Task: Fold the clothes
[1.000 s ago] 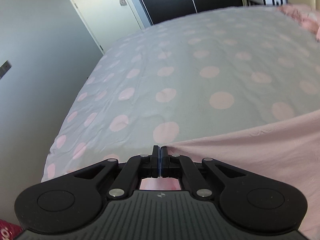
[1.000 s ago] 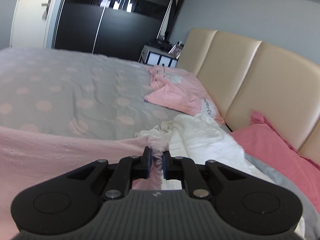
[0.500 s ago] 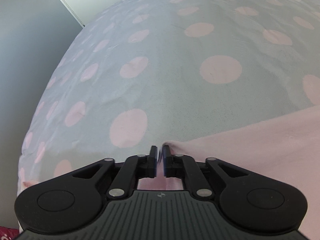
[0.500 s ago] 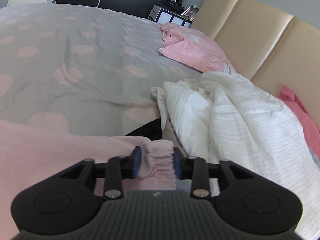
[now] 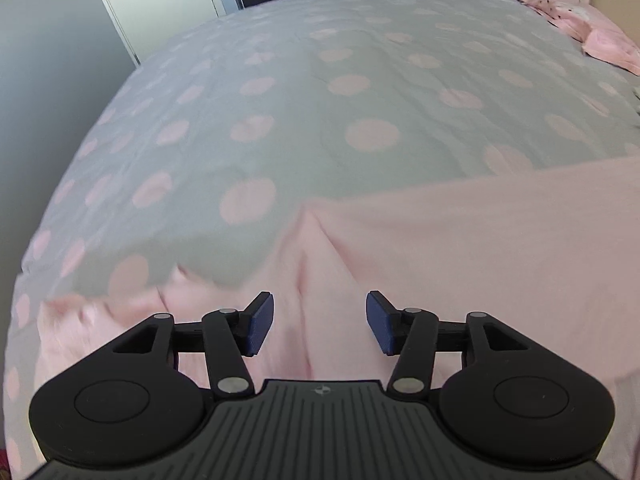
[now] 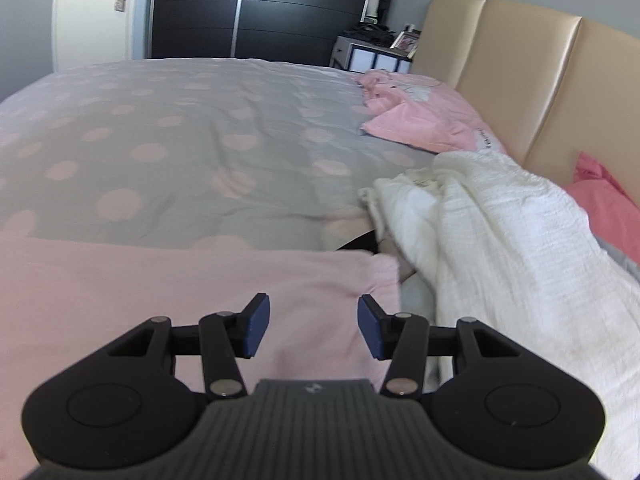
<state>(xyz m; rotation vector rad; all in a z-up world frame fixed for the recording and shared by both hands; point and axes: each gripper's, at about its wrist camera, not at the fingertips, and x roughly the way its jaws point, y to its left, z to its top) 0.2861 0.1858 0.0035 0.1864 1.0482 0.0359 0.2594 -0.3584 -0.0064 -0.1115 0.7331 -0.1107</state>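
Now both tongs, left gripper and right gripper, are gaping empty, jaws just opened, hovering over the pink garment, its long edge stretching crosswise between them.

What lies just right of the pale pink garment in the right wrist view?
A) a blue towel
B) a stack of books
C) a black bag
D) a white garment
D: a crumpled white garment lies beside the right edge of the pale pink garment on the bed.
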